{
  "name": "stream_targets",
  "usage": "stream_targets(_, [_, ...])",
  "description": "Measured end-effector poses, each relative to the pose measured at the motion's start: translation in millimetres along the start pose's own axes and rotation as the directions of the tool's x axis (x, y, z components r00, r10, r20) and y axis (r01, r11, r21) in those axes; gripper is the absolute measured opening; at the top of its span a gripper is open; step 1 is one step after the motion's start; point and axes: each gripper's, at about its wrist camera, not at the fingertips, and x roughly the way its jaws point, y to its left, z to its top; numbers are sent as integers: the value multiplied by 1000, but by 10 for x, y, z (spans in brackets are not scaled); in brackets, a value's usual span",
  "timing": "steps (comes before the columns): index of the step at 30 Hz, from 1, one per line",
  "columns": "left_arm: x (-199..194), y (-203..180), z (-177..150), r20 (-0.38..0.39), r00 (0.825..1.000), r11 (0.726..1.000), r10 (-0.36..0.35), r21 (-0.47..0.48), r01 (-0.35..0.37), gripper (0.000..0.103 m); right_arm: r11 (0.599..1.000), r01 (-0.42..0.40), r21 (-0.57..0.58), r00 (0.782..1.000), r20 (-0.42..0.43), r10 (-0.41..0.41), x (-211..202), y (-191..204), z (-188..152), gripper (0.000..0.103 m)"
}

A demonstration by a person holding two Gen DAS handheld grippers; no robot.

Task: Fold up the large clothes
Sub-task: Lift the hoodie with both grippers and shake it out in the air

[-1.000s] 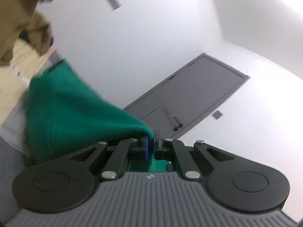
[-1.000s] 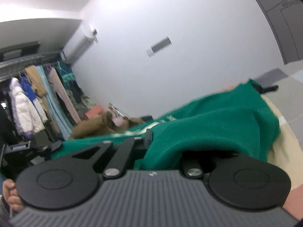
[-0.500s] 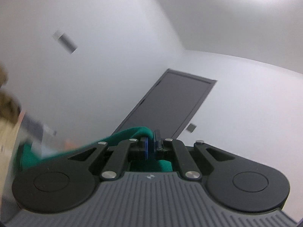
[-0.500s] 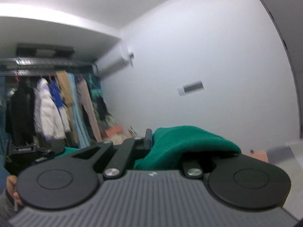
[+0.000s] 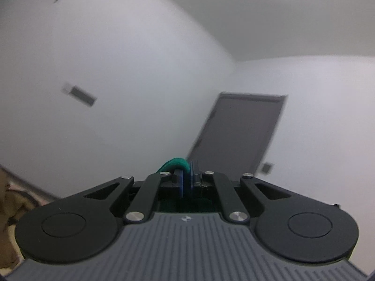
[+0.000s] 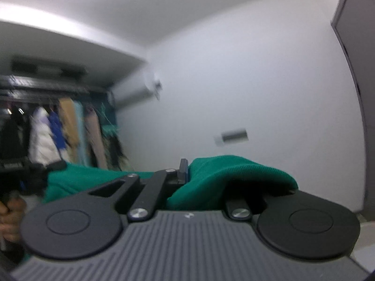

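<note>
A green knit garment is held up high by both grippers. In the left wrist view only a small loop of the green garment pokes above the blue pads, and my left gripper is shut on it. In the right wrist view my right gripper is shut on the same cloth, which bulges over and hides the right finger. The cloth stretches off to the left toward a hand at the frame's edge. The hanging rest of the garment is out of sight below.
A grey door stands in the white wall ahead. A rack of hanging clothes fills the left of the right wrist view, with an air conditioner on the wall beside it. Tan fabric lies low left.
Both grippers have risen steeply with the green garment. The bed and brown clothes have dropped out of view, and walls, door and ceiling now fill both views. Both views have rolled.
</note>
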Motion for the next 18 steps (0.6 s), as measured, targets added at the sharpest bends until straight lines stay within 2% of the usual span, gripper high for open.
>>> stream_targets(3, [431,389,-374,-47,995,996,85,2,-85,6,998,55,0,995,-84,-55,438,-298,-418,10])
stream_targets(6, [964,892,-809,-110,981,987,162,1,-163,6,995,101,18,988,-121,-98,820,-614,-883,10])
stream_targets(10, [1744,1664,-1429,-218,941,964,259,1,-266,6,984,172,39,967,-199,-161,1442,-1114,-1588,10])
stream_targets(15, [2616,2562,-2276,-331,893,947,304,6,-320,6,964,263,38,924,-299,-240,2273,-1630,-2572,10])
stream_targets(18, [2962,3038,-2780,-396,861,942,319,34,-333,6,951,307,39,894,-356,-273,2641,-1922,-3118,10])
